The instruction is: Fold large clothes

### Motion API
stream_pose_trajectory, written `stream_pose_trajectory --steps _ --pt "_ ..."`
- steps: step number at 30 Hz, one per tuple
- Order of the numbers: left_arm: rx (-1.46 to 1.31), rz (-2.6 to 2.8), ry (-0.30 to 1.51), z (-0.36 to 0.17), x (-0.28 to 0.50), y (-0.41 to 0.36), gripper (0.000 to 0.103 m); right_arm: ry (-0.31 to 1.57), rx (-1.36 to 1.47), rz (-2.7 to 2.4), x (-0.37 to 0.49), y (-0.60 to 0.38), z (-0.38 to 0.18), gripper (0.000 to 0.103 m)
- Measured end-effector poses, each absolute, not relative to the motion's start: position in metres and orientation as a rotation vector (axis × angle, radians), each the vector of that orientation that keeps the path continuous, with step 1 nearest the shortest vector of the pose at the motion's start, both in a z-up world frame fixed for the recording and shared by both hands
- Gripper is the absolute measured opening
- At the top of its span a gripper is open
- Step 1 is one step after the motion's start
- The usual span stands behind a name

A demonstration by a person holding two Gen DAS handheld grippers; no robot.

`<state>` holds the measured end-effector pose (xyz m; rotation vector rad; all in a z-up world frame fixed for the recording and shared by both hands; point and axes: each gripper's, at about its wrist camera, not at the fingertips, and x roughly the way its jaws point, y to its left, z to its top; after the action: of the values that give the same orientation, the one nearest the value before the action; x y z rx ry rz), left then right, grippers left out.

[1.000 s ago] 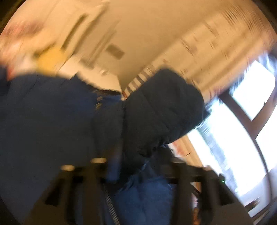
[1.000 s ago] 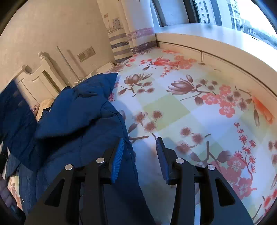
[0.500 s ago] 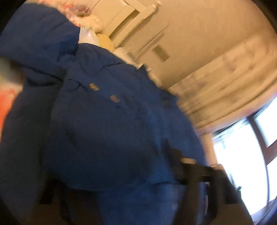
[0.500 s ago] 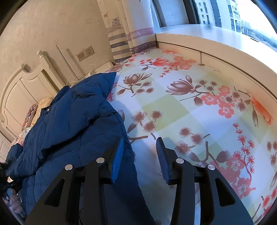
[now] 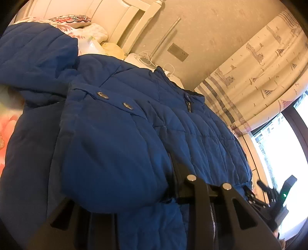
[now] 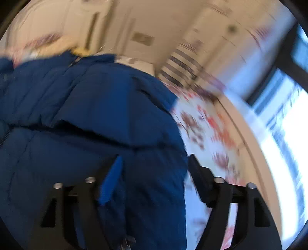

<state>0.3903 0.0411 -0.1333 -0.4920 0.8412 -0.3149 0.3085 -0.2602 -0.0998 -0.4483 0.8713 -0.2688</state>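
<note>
Jacket now draped flat on the bed; your left gripper is closing on its padding, right gripper opening off the hem — 1 fold landed, I'd say.

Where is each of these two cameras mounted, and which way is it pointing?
Left wrist view: on the left gripper, looking along its fingers over the blue jacket toward the headboard and curtain; jacket fabric lies between its closing jaws.
Right wrist view: on the right gripper, blurred, facing the jacket and flowered bedsheet; its jaws are opening around the jacket's edge.
Shared: jacket, curtain, window.
</note>
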Motion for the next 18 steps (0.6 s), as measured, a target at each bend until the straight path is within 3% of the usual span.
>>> stream_pose_trajectory --steps 3,6,7,12,14,16,18 --pt "-0.515 -0.326 0.842 -0.135 0.392 0.046 0.029 0.855 -0.481 -0.277 0.328 -0.261 -0.104 0.070" --pt "-0.511 -0.313 0.826 -0.133 0.387 0.051 0.029 0.870 -0.376 -0.297 0.335 -0.279 -0.107 0.023" --pt "-0.506 -0.302 0.815 -0.132 0.386 0.052 0.029 0.849 -0.313 -0.304 0.330 -0.290 -0.105 0.017" --pt "-0.485 -0.288 0.820 -0.132 0.389 0.049 0.029 0.803 -0.244 -0.350 0.319 -0.302 -0.097 0.014" --pt "-0.463 -0.291 0.825 -0.132 0.389 0.045 0.035 0.799 -0.240 -0.368 0.320 -0.302 -0.097 0.014" --pt "-0.429 -0.247 0.829 -0.131 0.388 0.043 0.056 0.821 -0.215 -0.354 0.324 -0.306 -0.098 0.014" --pt "-0.424 -0.190 0.804 -0.127 0.385 0.046 0.068 0.877 -0.184 -0.322 0.332 -0.313 -0.104 0.014"
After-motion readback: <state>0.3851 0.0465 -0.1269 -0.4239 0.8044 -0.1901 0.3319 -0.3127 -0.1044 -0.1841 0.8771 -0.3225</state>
